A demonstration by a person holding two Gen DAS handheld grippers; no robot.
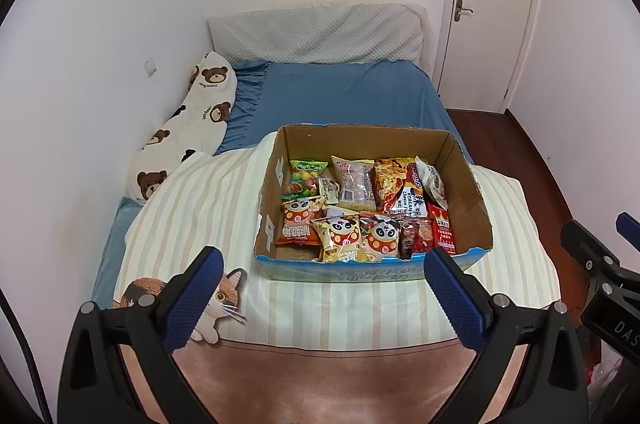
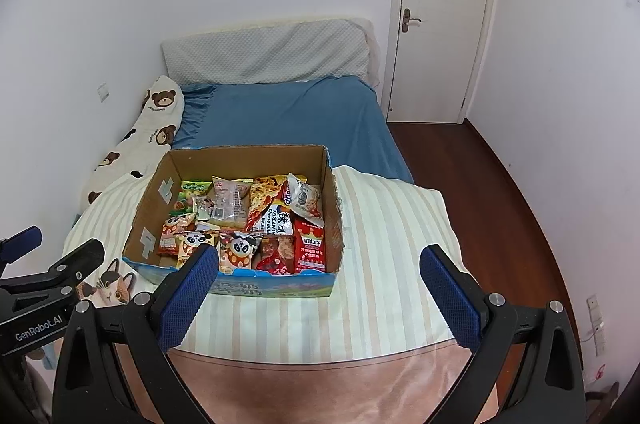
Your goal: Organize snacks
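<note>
left gripper (image 1: 322, 266), right gripper (image 2: 318, 264): both spread, nothing held | cardboard box (image 1: 468, 175) of snack packets (image 1: 352, 220) on soft bed quilt (image 1: 192, 207) | risk: box could be tipped if pressed.

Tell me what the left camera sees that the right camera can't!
Only the left wrist view shows the whole cat picture on the blanket with its round body, and the right gripper's side at the right edge. Only the right wrist view shows the wall sockets low on the right wall and the left gripper's side with its GenRobot.AI label. Both show the box of snacks, the bear pillow, the blue sheet and the door. The left gripper and right gripper are both open and empty.
</note>
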